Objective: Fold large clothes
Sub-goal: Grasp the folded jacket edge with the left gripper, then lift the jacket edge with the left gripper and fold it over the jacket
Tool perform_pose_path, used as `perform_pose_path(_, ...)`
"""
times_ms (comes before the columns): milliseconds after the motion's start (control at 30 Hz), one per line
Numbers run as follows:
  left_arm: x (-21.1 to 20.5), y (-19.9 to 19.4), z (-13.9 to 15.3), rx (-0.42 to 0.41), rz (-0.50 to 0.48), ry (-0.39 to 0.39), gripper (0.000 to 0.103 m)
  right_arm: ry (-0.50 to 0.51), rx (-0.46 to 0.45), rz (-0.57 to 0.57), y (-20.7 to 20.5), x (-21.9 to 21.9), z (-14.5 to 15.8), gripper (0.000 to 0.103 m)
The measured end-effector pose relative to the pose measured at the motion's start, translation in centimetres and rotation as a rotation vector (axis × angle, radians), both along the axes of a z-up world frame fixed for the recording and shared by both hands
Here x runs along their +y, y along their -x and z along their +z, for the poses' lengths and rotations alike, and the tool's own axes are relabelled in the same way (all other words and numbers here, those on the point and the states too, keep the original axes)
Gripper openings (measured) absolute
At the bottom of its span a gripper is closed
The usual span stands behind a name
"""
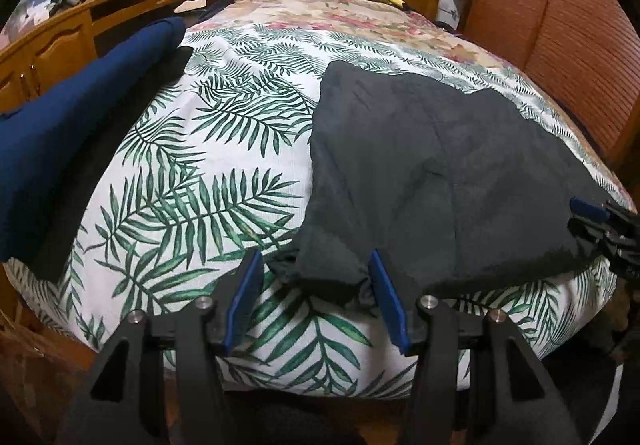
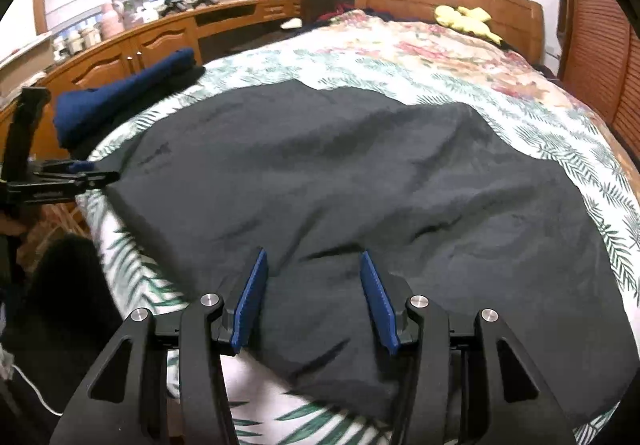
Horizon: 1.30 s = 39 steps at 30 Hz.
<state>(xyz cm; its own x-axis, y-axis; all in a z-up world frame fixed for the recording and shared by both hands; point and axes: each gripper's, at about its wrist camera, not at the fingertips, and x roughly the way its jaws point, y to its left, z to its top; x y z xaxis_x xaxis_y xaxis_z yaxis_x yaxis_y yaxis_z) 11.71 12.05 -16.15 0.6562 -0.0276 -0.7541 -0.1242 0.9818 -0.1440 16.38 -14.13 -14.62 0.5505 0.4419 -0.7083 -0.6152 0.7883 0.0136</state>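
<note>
Left gripper [image 1: 316, 265]: jaws wide apart, straddling the near corner of the dark garment [image 1: 420, 165], gripping nothing. Right gripper [image 2: 312, 261]: jaws wide, poised over the same cloth, unclamped. The garment lies spread on the leaf-print bedspread [image 1: 200, 165]. Beyond, folded navy clothing [image 1: 72, 117] at the bed's edge.

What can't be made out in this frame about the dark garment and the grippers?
- Dark grey garment: type unclear in both views; its near hem hangs over the leaf-print bedspread edge.
- Left gripper: fingers open around the hem; contact hidden.
- Right gripper: in the left wrist view, cut off by the right edge.
- Folded navy clothes: count unreadable.
</note>
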Motion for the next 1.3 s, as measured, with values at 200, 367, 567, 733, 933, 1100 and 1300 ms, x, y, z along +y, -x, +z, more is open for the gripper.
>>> perform_pose_path(200,0.0,0.1,0.1,-0.015,0.011,0.034,0.054,0.055,0.015,0.019,-0.1,1.2,-1.4,0.05)
perform_pose_path(367,-0.4,0.0,0.4,-0.029,0.021,0.017,0.051,0.026,0.042,-0.007,-0.3,0.5,-1.2,0.051)
perform_pose_path(567,-0.2,0.0,1.1,-0.06,0.062,0.022,0.019,0.024,0.057,-0.029,-0.1,-1.0,-0.9,0.051)
perform_pose_path(733,-1.4,-0.1,3.5,-0.13,0.041,0.002,0.01,-0.013,0.06,-0.033,0.1,-1.8,-0.9,0.051)
perform_pose_path(933,-4.6,-1.1,8.7,-0.242,-0.022,-0.048,0.007,0.002,0.027,-0.049,0.8,-3.0,-0.1,0.051)
perform_pose_path(1100,-8.4,-2.8,11.7,-0.29,-0.095,-0.074,0.006,-0.007,0.009,-0.084,1.0,-5.6,0.5,0.051)
perform_pose_path(1300,-13.4,-4.4,13.8,-0.322,-0.189,-0.109,0.004,-0.023,-0.017,-0.142,1.5,-9.7,1.7,0.051)
